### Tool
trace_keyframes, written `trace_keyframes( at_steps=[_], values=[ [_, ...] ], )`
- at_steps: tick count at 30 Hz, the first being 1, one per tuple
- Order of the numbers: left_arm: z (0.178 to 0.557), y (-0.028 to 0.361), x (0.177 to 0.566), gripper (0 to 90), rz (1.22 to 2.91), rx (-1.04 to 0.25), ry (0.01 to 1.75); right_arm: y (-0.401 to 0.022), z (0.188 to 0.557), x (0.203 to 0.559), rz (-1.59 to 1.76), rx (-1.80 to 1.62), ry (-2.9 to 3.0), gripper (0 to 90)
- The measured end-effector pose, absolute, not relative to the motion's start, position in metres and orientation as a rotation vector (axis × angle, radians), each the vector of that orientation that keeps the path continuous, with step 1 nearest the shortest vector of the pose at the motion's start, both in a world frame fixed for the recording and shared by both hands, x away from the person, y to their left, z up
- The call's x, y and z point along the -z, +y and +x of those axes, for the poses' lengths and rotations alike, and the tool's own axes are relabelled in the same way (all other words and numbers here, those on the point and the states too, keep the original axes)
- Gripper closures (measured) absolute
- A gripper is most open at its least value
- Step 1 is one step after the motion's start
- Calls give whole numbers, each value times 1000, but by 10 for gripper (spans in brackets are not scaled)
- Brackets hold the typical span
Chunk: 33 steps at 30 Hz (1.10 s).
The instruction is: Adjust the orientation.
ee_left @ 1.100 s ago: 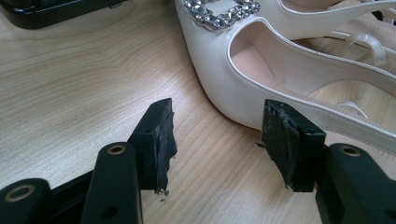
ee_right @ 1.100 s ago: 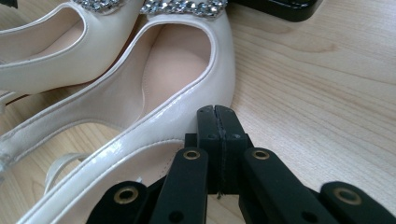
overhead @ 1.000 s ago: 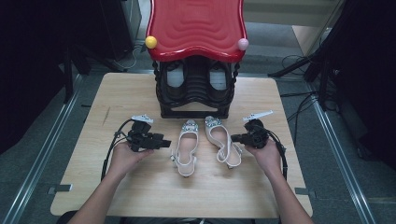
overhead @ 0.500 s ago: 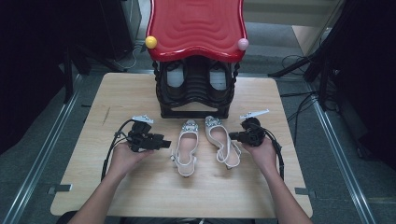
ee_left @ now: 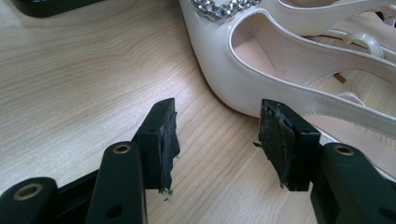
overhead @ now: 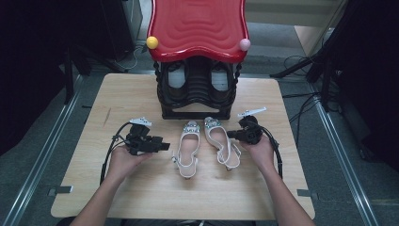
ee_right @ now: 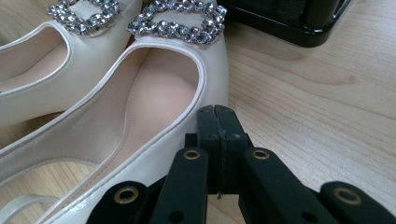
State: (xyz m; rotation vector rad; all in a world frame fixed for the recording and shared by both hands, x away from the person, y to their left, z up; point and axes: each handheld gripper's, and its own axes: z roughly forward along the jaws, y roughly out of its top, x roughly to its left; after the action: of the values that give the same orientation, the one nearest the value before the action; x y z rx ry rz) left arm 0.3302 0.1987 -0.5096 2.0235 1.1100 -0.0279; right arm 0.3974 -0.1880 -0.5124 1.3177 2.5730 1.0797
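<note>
Two white slingback shoes with rhinestone buckles lie side by side on the wooden table (overhead: 141, 197), toes toward a shoe rack: the left shoe (overhead: 188, 147) and the right shoe (overhead: 219, 139). My left gripper (overhead: 165, 146) lies level just left of the left shoe, open with nothing between its pads. In the left gripper view its jaws (ee_left: 217, 140) stand apart over bare wood, one pad close to the left shoe's (ee_left: 280, 70) side. My right gripper (overhead: 230, 134) is shut and empty, its tip (ee_right: 217, 126) against the outer edge of the right shoe (ee_right: 154, 107).
A black shoe rack (overhead: 197, 101) with a red wavy top (overhead: 197, 28) stands at the table's far middle, with a yellow ball (overhead: 151, 42) and a pink ball (overhead: 244, 44) at its corners and shoes (overhead: 176, 77) inside. Bare wood spreads in front of the shoes.
My right gripper has edged slightly left, toward the right shoe. The left hand and both shoes have not moved.
</note>
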Motion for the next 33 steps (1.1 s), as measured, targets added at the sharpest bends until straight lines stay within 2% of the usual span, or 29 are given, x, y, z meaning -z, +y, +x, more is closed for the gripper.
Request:
trace_keyframes(
  at_steps=[12, 21, 29, 33],
  values=[
    [324, 198, 512, 490, 2020, 33, 1121, -180, 404, 513, 1284, -1089, 2606, 900],
    [322, 192, 512, 630, 2023, 80, 1104, -173, 401, 512, 1256, -1089, 2636, 900],
    [324, 189, 512, 684, 2013, 97, 1100, -169, 394, 511, 1265, -1082, 2650, 900],
    [325, 188, 510, 746, 1995, 89, 1099, -168, 391, 511, 1267, -1077, 2652, 900]
  ],
)
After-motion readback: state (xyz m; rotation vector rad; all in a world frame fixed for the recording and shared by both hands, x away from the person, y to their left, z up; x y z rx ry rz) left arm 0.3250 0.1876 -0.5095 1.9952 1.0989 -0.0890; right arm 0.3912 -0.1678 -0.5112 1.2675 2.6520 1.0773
